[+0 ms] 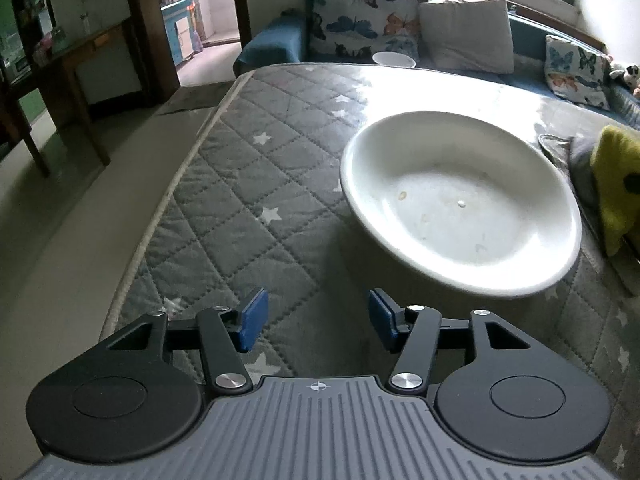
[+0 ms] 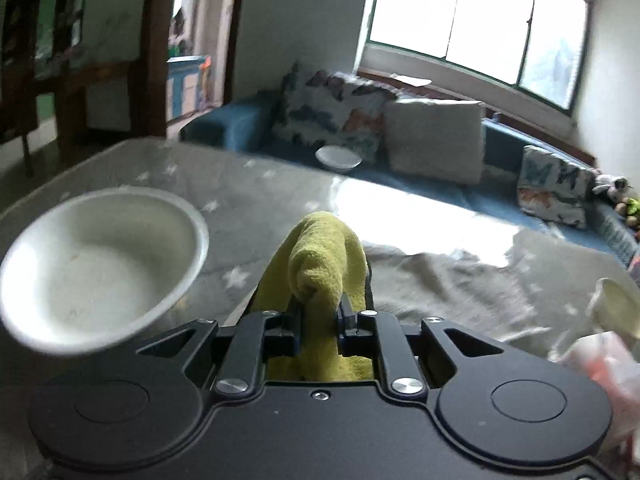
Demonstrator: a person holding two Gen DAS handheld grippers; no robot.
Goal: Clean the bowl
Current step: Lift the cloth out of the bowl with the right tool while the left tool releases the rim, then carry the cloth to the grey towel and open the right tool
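A large white bowl (image 1: 460,204) with a few small crumbs and smears inside rests on the grey quilted star-patterned table cover (image 1: 248,184). My left gripper (image 1: 316,320) is open just short of the bowl's near rim, nothing between its blue pads (image 1: 253,317). In the right wrist view the same bowl (image 2: 100,264) lies to the left. My right gripper (image 2: 318,316) is shut on a yellow cloth (image 2: 324,260), which bunches up over the fingers. That cloth (image 1: 616,184) shows at the right edge of the left wrist view, beside the bowl.
A small white bowl (image 1: 394,60) sits at the table's far edge, also seen as the small bowl (image 2: 338,158). Behind it is a blue sofa with butterfly cushions (image 1: 360,20). A cup (image 2: 616,306) and a blurred pinkish packet (image 2: 600,356) lie at right. The table edge (image 1: 160,216) drops to the floor on the left.
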